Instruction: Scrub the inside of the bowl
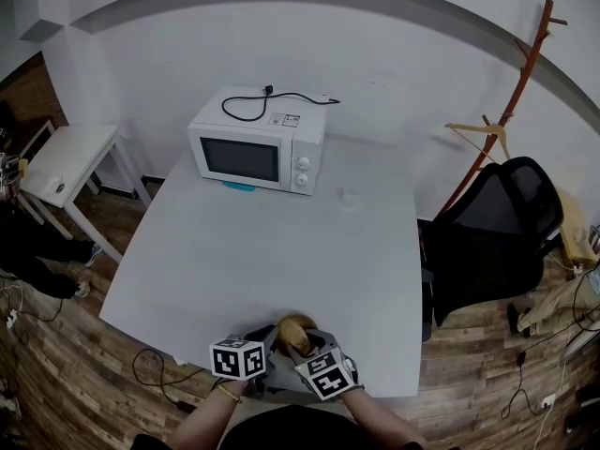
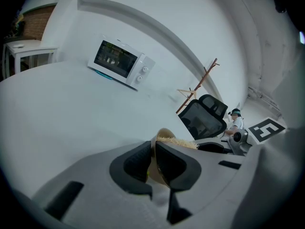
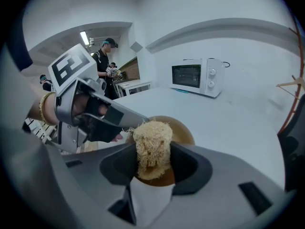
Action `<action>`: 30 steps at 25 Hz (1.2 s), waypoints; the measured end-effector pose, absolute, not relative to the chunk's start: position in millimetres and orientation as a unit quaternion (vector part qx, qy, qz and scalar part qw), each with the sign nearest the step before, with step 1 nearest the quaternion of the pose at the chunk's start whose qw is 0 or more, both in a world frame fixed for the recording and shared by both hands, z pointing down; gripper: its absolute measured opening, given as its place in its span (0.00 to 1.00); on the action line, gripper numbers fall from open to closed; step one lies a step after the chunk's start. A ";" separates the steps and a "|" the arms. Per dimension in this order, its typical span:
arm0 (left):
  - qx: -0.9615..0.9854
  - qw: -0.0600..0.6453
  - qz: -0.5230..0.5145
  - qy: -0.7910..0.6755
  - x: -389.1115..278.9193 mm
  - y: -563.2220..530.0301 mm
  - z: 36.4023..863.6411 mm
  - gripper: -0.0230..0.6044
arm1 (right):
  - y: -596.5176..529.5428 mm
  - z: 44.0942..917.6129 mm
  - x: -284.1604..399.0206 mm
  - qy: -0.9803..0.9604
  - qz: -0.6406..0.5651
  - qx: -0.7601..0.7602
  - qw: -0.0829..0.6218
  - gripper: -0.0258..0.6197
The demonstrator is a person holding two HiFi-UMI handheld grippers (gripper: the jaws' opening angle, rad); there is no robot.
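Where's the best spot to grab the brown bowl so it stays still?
Take the bowl by its rim, coming from the left. Its wall is thin, so one jaw fits inside and one outside. The left gripper pinches it that way, leaving the inside open for the scrubber.

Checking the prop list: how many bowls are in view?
1: a tan bowl at the table's near edge, rim pinched by the left gripper; the right gripper holds a scrubber at it. No other shows.
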State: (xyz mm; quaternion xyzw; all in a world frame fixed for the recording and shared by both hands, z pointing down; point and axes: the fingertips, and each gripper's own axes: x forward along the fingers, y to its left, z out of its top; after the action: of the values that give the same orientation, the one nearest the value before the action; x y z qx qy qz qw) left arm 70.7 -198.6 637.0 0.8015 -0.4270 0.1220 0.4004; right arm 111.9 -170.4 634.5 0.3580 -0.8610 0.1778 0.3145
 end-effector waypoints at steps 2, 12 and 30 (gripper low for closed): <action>0.802 0.399 0.120 -0.429 70.6 -198.9 636.2 0.11 | -169.0 634.6 111.0 -0.862 0.170 0.355 0.319 0.33; 0.798 0.397 0.120 -0.437 67.8 -203.8 637.7 0.11 | -160.8 637.3 113.4 -0.866 0.163 0.333 0.336 0.33; 0.774 0.402 0.149 -0.466 54.5 -207.0 662.7 0.10 | -170.2 623.6 145.5 -0.850 0.181 0.415 0.268 0.33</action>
State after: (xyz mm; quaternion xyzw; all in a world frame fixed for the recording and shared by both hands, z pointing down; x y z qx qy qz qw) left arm 54.5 -207.0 662.7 0.7741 -0.4657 0.1486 0.4023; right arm 145.5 -170.2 623.6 0.4153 -0.8501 0.1811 0.2684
